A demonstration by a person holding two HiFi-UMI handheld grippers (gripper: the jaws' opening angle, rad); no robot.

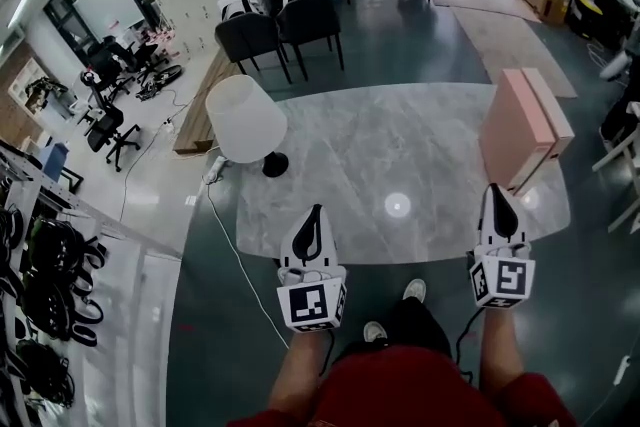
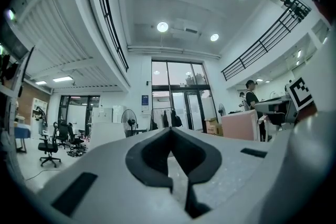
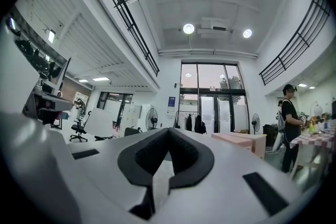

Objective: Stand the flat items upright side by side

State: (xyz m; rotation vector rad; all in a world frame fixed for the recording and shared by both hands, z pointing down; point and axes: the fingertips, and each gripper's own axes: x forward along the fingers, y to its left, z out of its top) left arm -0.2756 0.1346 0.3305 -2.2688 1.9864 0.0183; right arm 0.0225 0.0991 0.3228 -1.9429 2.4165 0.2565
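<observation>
My left gripper and right gripper are nearest, held out level over the near edge of the table, well apart from each other. Both are clenched, jaw tips meeting, with nothing between them. Just beyond my right gripper, two pink slabs stand upright side by side, close together, on the table's right end. A lamp stands on the table's left end, beyond my left gripper. Two chairs stand past the far edge.
</observation>
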